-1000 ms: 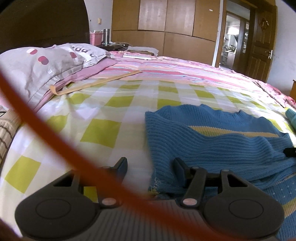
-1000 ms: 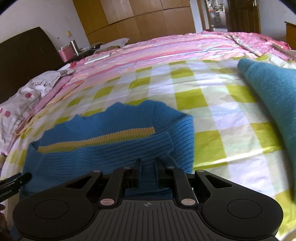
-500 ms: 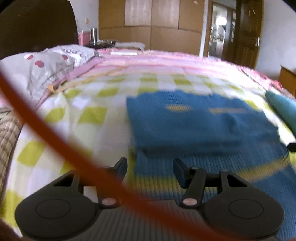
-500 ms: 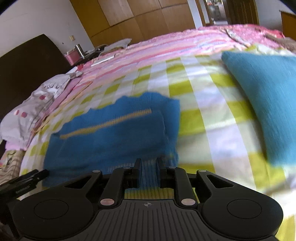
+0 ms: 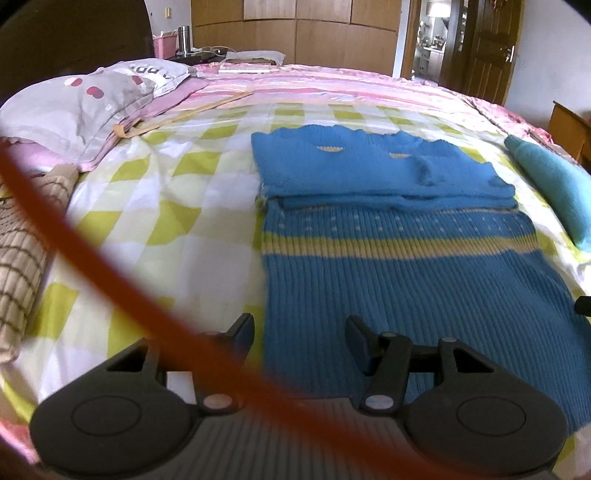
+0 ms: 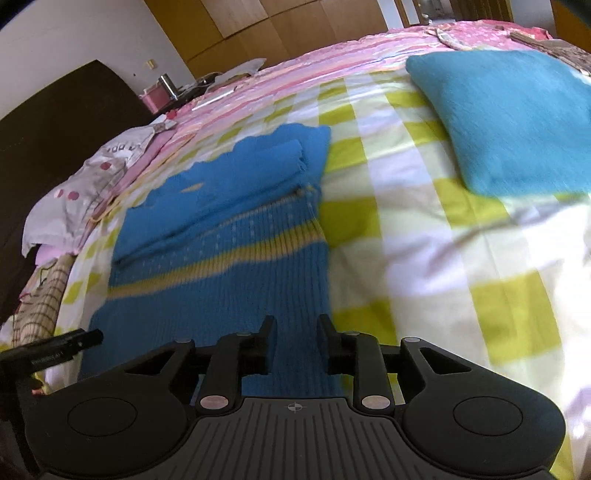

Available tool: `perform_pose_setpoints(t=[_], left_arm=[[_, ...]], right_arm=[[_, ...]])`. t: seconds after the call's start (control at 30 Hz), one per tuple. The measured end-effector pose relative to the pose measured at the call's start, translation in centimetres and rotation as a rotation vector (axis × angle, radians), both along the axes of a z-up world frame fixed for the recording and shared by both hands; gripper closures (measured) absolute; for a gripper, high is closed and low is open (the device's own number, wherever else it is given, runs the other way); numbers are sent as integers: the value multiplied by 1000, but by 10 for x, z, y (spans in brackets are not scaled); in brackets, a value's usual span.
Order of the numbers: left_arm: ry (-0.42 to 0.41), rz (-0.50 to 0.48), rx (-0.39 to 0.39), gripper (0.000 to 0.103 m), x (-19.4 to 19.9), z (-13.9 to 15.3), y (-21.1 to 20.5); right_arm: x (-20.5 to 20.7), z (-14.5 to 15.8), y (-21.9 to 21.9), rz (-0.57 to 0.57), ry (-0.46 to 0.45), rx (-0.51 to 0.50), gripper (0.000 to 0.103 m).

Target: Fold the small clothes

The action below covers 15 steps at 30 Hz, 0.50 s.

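Left gripper (image 5: 300, 334) low in left wrist view, jaws well apart, nothing between them; straddles left edge of blue knit sweater (image 5: 391, 236), one finger over bedsheet (image 5: 177, 206), other over the knit. No contact visible. Blurred orange cable (image 5: 110, 280) sweeps across foreground of that view.

Right gripper (image 6: 294, 345) jaws have just been opening, now parted with a clear gap, nothing clamped; sweater ribbing shows through the gap near its right edge. Pads not pressing cloth. Tip of left gripper pokes in at left edge of right wrist view.

Sweater lies flat on green-and-white checked sheet, hem end nearest the grippers, yellow stripe across the middle, row of pale dots just beyond it. Far part folded over: a doubled blue layer sits on top with a scalloped far edge and small yellow marks.

Teal folded cloth (image 6: 506, 114) on sheet to the right of sweater, apart from it. Plaid brown fabric (image 5: 22, 258) at left bed edge. Grey spotted pillow (image 5: 81, 107) further back left, on pink bedding (image 5: 332, 81). Dark headboard (image 6: 62, 122) behind pillow. Beyond bed: pink basket (image 5: 164, 44) and metal flask (image 5: 182, 35) on nightstand, wooden wardrobe (image 5: 295, 33), open wooden door (image 5: 487, 51) at far right.
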<state>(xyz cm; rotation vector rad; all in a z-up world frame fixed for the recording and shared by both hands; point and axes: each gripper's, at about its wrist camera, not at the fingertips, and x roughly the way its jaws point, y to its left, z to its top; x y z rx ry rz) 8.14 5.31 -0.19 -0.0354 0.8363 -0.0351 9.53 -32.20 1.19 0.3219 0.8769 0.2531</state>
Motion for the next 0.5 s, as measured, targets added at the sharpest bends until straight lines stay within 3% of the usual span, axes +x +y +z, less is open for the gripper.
perform_pose_setpoints(t=[0.27, 0.5], left_arm=[[55, -7, 25, 42, -13, -5, 3], [78, 4, 1, 42, -33, -8, 15]], right_arm=[[-30, -11, -15, -25, 29, 60, 78], [-43, -14, -11, 4, 31, 71, 78]])
